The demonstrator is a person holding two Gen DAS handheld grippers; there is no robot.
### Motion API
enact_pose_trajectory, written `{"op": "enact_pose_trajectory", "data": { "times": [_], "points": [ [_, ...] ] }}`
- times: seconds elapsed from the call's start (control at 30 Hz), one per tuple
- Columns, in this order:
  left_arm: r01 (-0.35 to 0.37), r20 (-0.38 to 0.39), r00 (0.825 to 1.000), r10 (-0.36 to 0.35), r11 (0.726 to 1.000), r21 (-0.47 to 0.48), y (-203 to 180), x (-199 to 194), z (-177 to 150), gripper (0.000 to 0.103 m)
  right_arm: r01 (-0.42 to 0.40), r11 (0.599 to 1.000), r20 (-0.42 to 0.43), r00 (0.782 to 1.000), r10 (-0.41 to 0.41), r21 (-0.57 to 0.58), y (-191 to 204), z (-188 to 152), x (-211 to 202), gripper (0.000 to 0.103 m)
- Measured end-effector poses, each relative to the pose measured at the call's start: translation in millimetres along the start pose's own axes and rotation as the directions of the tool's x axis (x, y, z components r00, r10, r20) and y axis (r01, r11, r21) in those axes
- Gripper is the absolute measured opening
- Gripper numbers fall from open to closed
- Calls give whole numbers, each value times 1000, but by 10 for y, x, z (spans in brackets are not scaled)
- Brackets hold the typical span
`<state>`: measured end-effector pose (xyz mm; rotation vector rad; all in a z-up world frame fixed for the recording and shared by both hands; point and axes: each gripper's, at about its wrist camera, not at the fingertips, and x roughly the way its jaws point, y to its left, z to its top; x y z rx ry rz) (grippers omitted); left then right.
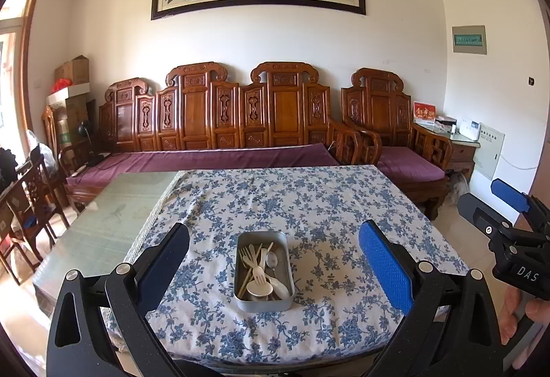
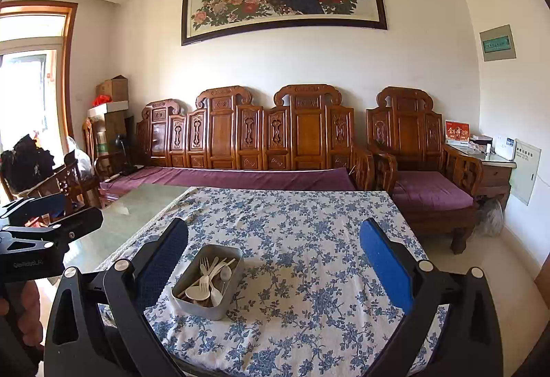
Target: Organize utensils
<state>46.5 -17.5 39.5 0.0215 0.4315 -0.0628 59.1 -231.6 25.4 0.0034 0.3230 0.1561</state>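
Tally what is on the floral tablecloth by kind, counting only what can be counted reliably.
Metal tins: 1
Cream utensils piled in it (forks, spoons, chopsticks): overlapping, exact count cannot be told
Open grippers above the tablecloth: 2, left, right
Total countable: 3

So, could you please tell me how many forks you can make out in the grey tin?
2 forks in the grey tin: one fork at the far left, another fork nearer, above the round spoon. More may be hidden in the pile.
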Motion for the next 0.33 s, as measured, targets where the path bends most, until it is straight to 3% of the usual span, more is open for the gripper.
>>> {"op": "enact_pose_trajectory", "data": {
  "times": [0.33],
  "points": [
    [6, -1, 1000, -6, 1000, -7, 0, 0, 1, 95, -1, 1000, 0, 1000, 1, 1, 10, 8, -2, 101]
  ]
}}
